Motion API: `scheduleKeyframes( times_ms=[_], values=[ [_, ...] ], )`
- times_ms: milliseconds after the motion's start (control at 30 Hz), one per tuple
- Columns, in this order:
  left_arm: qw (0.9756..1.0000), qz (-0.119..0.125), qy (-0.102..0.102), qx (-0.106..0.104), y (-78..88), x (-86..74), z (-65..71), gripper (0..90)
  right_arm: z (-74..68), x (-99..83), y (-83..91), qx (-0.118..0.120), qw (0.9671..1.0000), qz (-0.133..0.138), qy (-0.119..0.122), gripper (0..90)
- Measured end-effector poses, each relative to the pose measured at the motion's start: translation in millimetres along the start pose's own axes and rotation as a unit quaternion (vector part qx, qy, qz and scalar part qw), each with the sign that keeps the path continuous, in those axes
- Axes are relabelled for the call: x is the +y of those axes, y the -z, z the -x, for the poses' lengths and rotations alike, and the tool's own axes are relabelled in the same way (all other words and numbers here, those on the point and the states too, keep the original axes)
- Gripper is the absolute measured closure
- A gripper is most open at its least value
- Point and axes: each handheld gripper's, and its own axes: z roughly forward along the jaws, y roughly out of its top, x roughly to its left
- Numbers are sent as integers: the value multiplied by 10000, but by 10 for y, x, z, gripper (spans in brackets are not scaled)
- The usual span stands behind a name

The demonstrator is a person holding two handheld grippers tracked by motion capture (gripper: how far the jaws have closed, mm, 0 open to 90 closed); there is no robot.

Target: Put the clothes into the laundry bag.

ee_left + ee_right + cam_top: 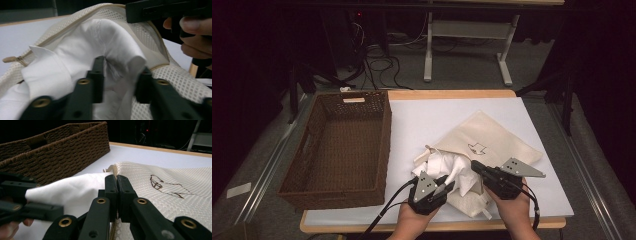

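Note:
A cream mesh bag (492,135) with a dark drawing lies on the white-covered table (427,115). A white shirt (447,165) spills out of its mouth toward the front edge. My left gripper (447,187) reaches into that heap, and in the left gripper view its jaws (120,75) pinch a bunched fold of the shirt (82,50) in front of the bag's mesh (175,80). My right gripper (474,166) comes in from the right. It (116,182) is shut on the bag's seamed rim, with mesh (160,202) to its right and shirt (70,192) to its left.
A brown wicker basket (384,145) stands on the left side of the table, with nothing in it, its near wall close to my left hand. Beyond the table are a white desk frame (467,30) and cables on the floor. The table's front edge is just below both hands.

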Motion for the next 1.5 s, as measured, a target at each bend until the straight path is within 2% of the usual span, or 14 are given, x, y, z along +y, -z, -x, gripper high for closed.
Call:
scheduleKeyframes(
  times_ms=[133,233,367,467,600,667,767,833,933,967,1067,1100,1300,1500],
  values=[
    [10000,-55,71,19,-134,41,-18,848,4,-5,-1,-4,10000,4,-22,883],
    [9996,-114,247,36,-281,97,-8,848,11,-6,7,8,10000,13,-30,883],
    [9998,-157,80,95,-449,188,44,839,9,-1,14,59,10000,37,-10,883],
    [9999,-130,28,110,-481,197,45,765,14,0,15,15,10000,36,-43,883],
    [9998,61,-144,85,-352,126,50,546,11,-4,22,13,10000,25,-49,883],
    [9998,152,-75,79,-240,82,51,428,9,-6,19,7,10000,19,-36,883],
    [9997,177,-150,51,-60,15,44,349,10,-5,17,11,10000,29,3,883],
    [9996,206,-178,62,50,-37,9,337,5,-6,17,4,10000,14,-8,883],
    [9989,143,-373,248,172,-121,-93,319,2,-5,16,-1,10000,6,11,882],
    [9990,138,-343,268,193,-149,-137,317,-1,-7,15,-8,10000,-6,4,882],
    [9998,81,43,149,201,-210,-252,281,-4,-9,6,-15,10000,-21,11,882],
    [9998,30,67,176,196,-228,-266,266,-7,-10,5,-32,10000,-19,11,882],
    [9991,133,111,376,260,-209,-292,254,-4,-22,11,-21,10000,-51,41,882],
    [9983,263,-19,511,308,-170,-290,271,6,-19,23,7,10000,-27,41,882]
  ],
)
